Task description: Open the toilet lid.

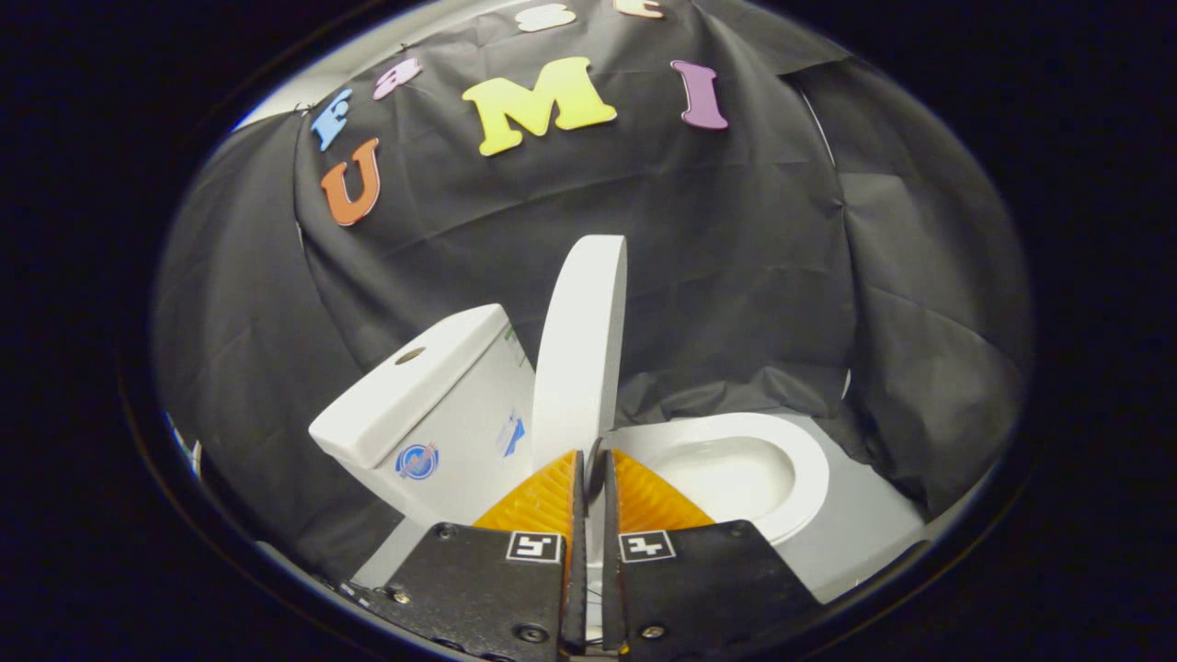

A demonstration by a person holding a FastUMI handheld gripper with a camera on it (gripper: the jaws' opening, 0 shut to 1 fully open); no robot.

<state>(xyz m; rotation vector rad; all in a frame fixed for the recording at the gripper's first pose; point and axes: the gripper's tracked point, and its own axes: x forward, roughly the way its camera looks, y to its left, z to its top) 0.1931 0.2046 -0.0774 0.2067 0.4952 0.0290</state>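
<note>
below the upright toilet lid (581,349), gripper (593,460) nearly closed, pinching its edge

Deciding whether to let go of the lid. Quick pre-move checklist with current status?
1. White oval toilet lid raised upright: ok.
2. Claw fingers nearly closed at the lid's lower edge: ok; firm pinch on it: cannot tell.
3. Lid resting against the white ceramic tank: cannot tell; it stands beside the tank.
4. White toilet bowl rim uncovered: ok.
5. Lid stays up if released: cannot tell.
</note>
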